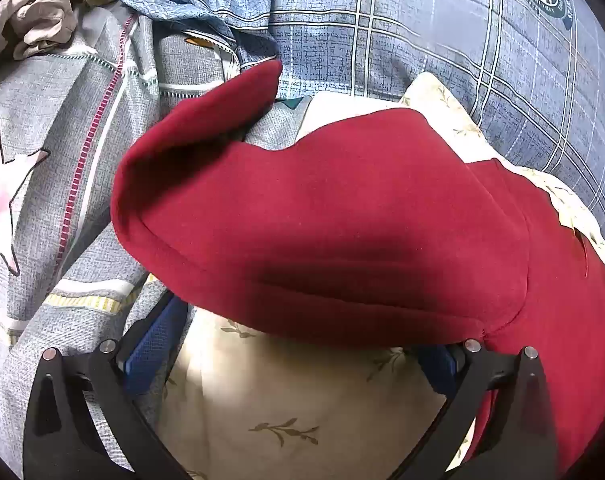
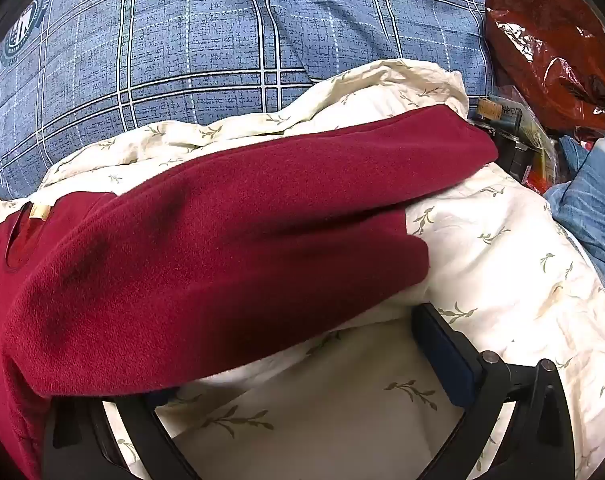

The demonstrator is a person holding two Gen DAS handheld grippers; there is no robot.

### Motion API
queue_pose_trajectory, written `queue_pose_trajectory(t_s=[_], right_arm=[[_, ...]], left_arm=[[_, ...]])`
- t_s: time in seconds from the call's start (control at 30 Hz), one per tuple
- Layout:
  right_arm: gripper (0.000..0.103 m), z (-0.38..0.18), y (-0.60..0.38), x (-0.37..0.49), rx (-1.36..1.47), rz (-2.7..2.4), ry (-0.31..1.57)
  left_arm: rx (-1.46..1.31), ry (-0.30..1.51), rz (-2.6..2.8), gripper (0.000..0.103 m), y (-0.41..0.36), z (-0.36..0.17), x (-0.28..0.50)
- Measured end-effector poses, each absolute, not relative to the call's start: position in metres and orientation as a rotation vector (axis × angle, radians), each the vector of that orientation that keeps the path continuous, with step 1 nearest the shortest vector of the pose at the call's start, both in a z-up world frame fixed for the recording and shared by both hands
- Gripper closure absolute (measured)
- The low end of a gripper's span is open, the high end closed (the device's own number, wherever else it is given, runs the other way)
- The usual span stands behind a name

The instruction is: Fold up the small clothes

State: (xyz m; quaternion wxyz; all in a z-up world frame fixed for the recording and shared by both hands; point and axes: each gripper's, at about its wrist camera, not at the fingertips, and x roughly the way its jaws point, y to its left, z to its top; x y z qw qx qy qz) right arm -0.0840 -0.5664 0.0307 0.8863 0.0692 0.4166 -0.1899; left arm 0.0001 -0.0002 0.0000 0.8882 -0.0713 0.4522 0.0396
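A dark red fleece garment (image 1: 342, 216) lies on a cream leaf-print cloth (image 1: 294, 408). In the left wrist view one sleeve is folded across the body. My left gripper (image 1: 298, 344) is open; its blue-padded fingers (image 1: 154, 344) stand wide apart, their tips under the sleeve's near edge. In the right wrist view the garment (image 2: 222, 248) has its other sleeve folded across, with a neck label (image 2: 40, 211) at left. My right gripper (image 2: 302, 360) is open; the right finger (image 2: 450, 356) shows, the left one is hidden under the red cloth.
A blue plaid duvet (image 1: 442, 40) lies behind. A grey star-print cover (image 1: 42, 184) and a beige bundle (image 1: 42, 24) lie to the left. A red plastic bag (image 2: 550, 40), small boxes (image 2: 514, 128) and blue denim (image 2: 590, 208) lie at the right.
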Motion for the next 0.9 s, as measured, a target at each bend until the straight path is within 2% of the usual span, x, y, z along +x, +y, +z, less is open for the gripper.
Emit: queue_pose_trajectory(t_s=[0.7,0.9], right_arm=[[0.001,0.032,-0.566,-0.085,0.153,-0.401,0.875],[0.0,0.045,-0.551,-0.134,0.237,-0.249,0.881]], left_arm=[[-0.139,0.991,0.029,0.0,-0.008,0.009,-0.021],[-0.132,0.897,-0.001,0.0,-0.014,0.031,-0.043]])
